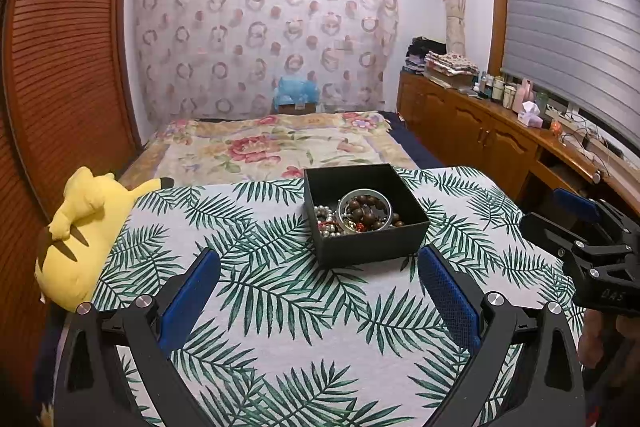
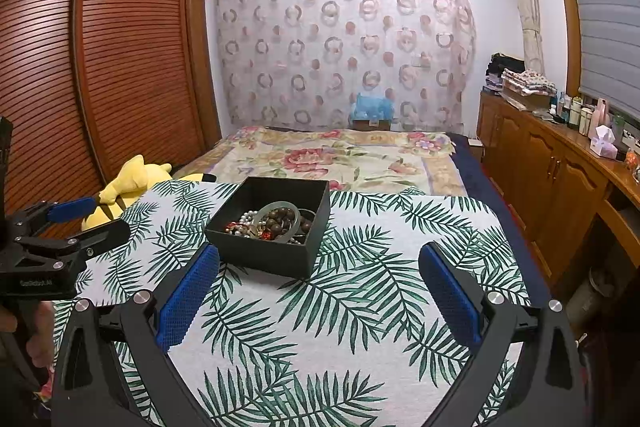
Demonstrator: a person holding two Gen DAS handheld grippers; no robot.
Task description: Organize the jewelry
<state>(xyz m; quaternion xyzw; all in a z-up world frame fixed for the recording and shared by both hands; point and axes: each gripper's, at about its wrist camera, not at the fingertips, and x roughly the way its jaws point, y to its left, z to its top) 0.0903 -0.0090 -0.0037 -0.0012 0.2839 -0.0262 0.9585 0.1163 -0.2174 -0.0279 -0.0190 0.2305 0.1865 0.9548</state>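
Between my left gripper (image 1: 319,277) fingers, which stand wide apart and hold nothing, I see only the leaf-print tablecloth (image 1: 280,307); my right gripper (image 2: 319,277) is likewise spread and empty, its blue pads (image 2: 188,297) hovering over bare cloth. Both tools sit back from the work, one to each side, which I judge to be a neutral stance that keeps the box in clear sight of both cameras. Just ahead of the fingertips stands the black box (image 1: 374,247), open-topped, square on the table and nearer its far edge. Inside it the jewelry (image 1: 360,215) lies in one heap: a pale bangle (image 2: 297,223) resting over a string of brown wooden beads (image 1: 362,213), with pearl-like beads (image 1: 322,213) and a red-and-gold piece (image 2: 266,233) tangled beside them. No piece lies on the cloth outside the box. That arrangement fits either a collection gathered into its container or a jumble awaiting sorting; I cannot settle which. Left of the table a yellow plush toy (image 1: 86,227) leans against the edge, clear of both grippers, and a bed (image 1: 280,143) lies beyond.
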